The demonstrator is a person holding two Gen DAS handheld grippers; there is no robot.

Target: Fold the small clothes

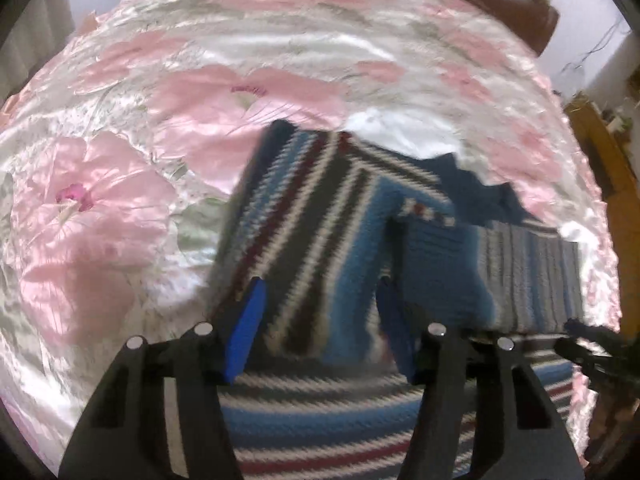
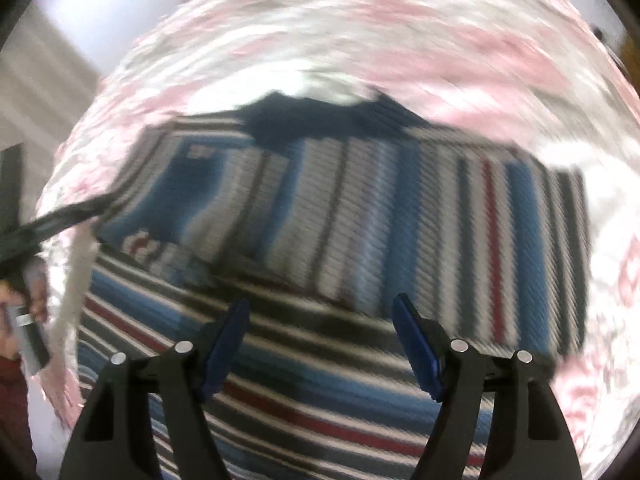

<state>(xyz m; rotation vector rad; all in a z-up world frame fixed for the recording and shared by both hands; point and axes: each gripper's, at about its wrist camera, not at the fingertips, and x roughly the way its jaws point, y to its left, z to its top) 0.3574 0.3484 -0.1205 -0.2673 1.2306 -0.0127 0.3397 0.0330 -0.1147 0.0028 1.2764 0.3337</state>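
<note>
— Where is the striped sweater point(image 1: 320, 216) lying right now?

— It is lying on the bed, spread over the pink floral bedspread point(image 1: 120, 208). In the left wrist view one part is angling up and away with its stripes running diagonally, and another part is stretching off to the right with finer stripes. A dark navy edge is showing along its far side.

— And the left claw point(image 1: 320, 292)?

— It is hovering just above the knit with its blue fingers point(image 1: 248, 320) standing wide apart. Nothing is sitting between them; the fabric is simply showing through the gap.

— What is the right wrist view showing?

— The same striped sweater point(image 2: 360, 220), though the picture is blurring heavily. The near part is showing stripes running across, in blue, white, dark grey and red, and the farther part is showing them running up and down. The bedspread point(image 2: 440, 52) is surrounding it on the far side and on the right.

— Is the right claw point(image 2: 320, 312) gripping anything?

— No, its blue fingers point(image 2: 412, 344) are spread wide as well, poised over the near striped part, and I cannot tell whether the tips are touching the knit.

— Anything else in sight?

— At the left edge of the right wrist view the other black tool is reaching in, with a hand point(image 2: 36, 300) wrapping around its handle. In the left wrist view a dark wooden headboard point(image 1: 500, 4) is showing beyond the bed.
</note>
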